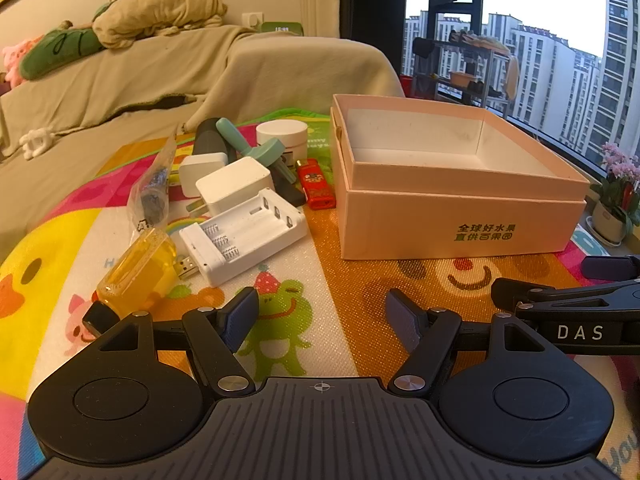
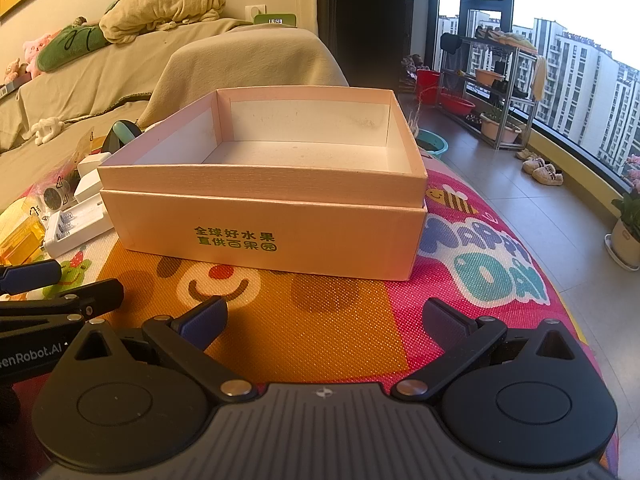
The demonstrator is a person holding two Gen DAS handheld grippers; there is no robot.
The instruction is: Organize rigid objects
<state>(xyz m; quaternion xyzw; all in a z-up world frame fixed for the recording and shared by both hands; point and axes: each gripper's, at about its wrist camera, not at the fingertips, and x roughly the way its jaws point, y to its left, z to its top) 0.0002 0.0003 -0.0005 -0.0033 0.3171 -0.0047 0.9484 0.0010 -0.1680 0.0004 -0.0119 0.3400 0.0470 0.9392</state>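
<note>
Writing first. "DAS" reads in white on my right gripper's arm where it crosses the left wrist view; "...enRobot.AI" shows on the left gripper's arm in the right wrist view. The pink box [image 1: 460,216] carries two lines of green Chinese print on its near wall. The mat [image 1: 344,292] has "Happy Day" lettering at the right. A small green clock [image 2: 275,20] on the sofa back shows digits I cannot read for sure.

Left to right, left wrist view: a yellow liquid bottle [image 1: 138,268] lies on its side with its black cap toward me, just beside my left finger. Next, a clear bag [image 1: 152,196] of small dark parts. Then a white battery charger [image 1: 244,232], slots bare, USB plug pointing at the bottle. Behind it two white plug adapters [image 1: 234,184], a dark cylinder [image 1: 210,140], a teal handled tool [image 1: 256,148], a white round jar [image 1: 282,132] and a red lighter [image 1: 316,184], the lighter just beside the box's left wall.

The box stands open, nothing visible inside, lower tray edge showing under its upper rim. Bare mat lies between both grippers and the box.

My left gripper [image 1: 322,316]: jaws spread wide, holding nothing, over the frog print; the pile sits ahead and left. My right gripper [image 2: 326,316]: jaws spread wide, holding nothing, box straight ahead.
</note>
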